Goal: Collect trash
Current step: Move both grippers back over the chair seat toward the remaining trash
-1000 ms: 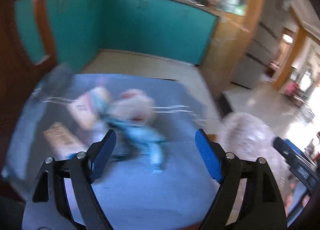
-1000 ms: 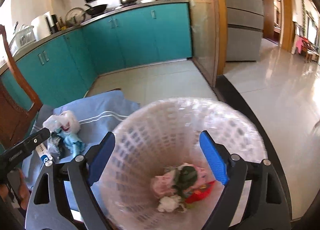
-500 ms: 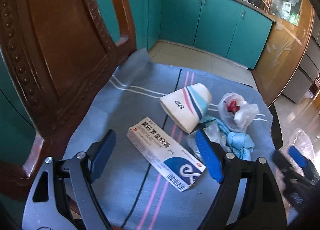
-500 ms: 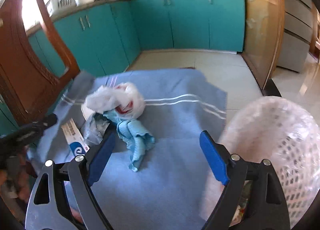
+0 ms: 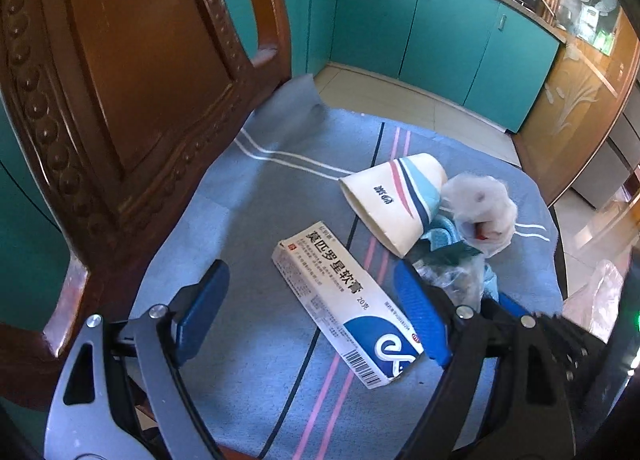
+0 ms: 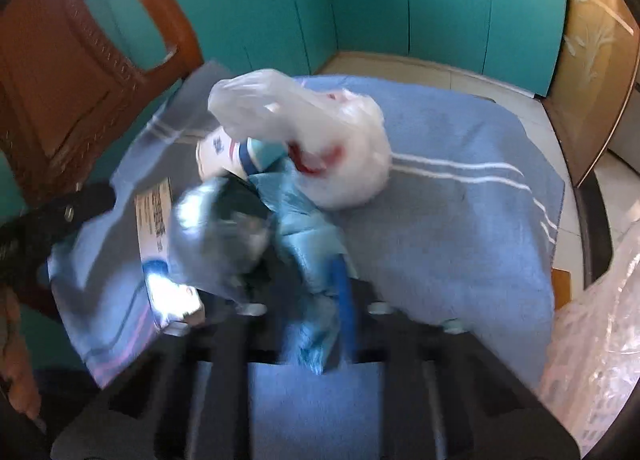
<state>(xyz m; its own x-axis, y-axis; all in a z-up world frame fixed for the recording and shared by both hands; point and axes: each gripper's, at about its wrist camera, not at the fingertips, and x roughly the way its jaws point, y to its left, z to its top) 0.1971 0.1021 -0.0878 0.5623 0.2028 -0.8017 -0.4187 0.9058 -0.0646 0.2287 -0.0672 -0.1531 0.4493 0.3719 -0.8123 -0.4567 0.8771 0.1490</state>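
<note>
The left gripper point(image 5: 310, 310) gapes wide over a flat cardboard box point(image 5: 347, 306) on the blue towel point(image 5: 256, 204). The right gripper point(image 6: 296, 292) pinches crinkled blue cloth point(image 6: 304, 228), beside a paper cup point(image 5: 394, 202) and filmy bag point(image 6: 340, 148).

Brightness: daylight is filling both views, bright and cool.
Light source: sun is streaming in from the right, washing out the floor tiles point(image 5: 592, 220).
Glare: the medicine box point(image 6: 160, 244) is blowing out to white at its near end in the right wrist view.
Sharpness: the left wrist view is reading crisp; print on the medicine box point(image 5: 344, 308) is staying legible.
Blur: the right tool point(image 6: 296, 300) and the crumpled blue wrapper point(image 6: 304, 228) are smearing heavily.
Distortion: both views are bending at the rims, with black corners vignetting.
</note>
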